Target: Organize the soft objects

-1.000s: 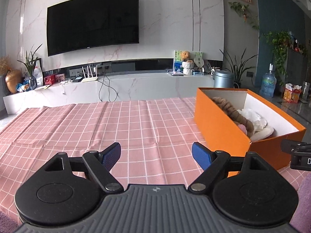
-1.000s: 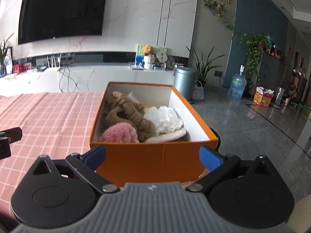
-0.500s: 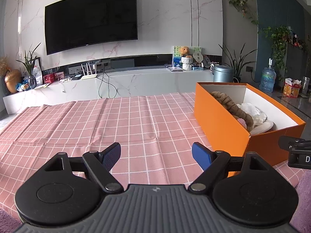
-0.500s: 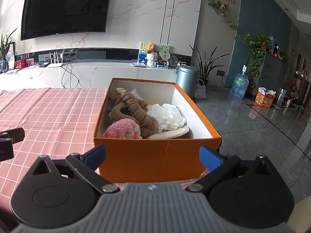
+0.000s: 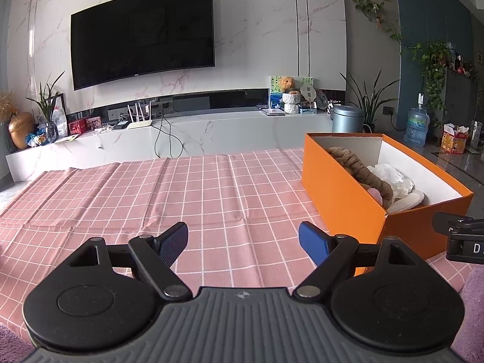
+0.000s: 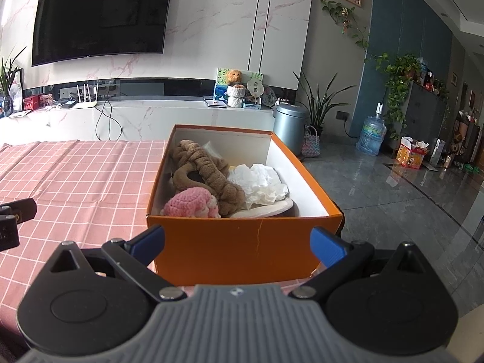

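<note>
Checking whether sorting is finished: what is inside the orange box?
The orange box holds a brown plush piece, a pink knitted item, crumpled white cloth and a pale flat piece beneath. Anything under them is hidden.

Right claw cut off at edge; slipper half buried in box

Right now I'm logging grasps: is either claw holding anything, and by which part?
Nothing is held. The left claw and right claw are both open and empty, the right one facing the orange cardboard box.
</note>
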Action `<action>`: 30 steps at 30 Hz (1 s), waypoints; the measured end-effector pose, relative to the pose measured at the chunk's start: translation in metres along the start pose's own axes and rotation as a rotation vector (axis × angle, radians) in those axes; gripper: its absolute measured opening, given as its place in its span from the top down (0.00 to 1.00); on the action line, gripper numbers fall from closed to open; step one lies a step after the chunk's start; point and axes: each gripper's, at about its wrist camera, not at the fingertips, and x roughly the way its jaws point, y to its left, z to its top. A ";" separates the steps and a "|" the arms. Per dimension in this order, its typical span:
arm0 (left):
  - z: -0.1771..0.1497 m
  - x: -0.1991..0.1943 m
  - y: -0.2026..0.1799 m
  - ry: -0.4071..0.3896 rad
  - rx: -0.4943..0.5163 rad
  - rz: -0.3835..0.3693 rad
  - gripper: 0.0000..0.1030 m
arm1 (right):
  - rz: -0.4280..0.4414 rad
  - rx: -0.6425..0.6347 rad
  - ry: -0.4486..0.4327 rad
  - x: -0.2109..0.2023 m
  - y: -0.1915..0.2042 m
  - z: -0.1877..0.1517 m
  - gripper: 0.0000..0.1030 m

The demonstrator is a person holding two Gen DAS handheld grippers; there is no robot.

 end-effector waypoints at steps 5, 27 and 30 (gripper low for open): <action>0.000 0.000 0.000 0.001 0.000 0.000 0.06 | 0.001 0.001 0.004 -0.001 0.000 0.000 0.02; 0.000 -0.005 0.001 -0.011 0.008 0.009 0.06 | 0.004 0.003 0.008 0.001 -0.001 0.000 0.02; 0.000 -0.004 0.000 -0.012 0.009 0.010 0.06 | 0.005 0.001 0.007 0.002 -0.001 -0.001 0.02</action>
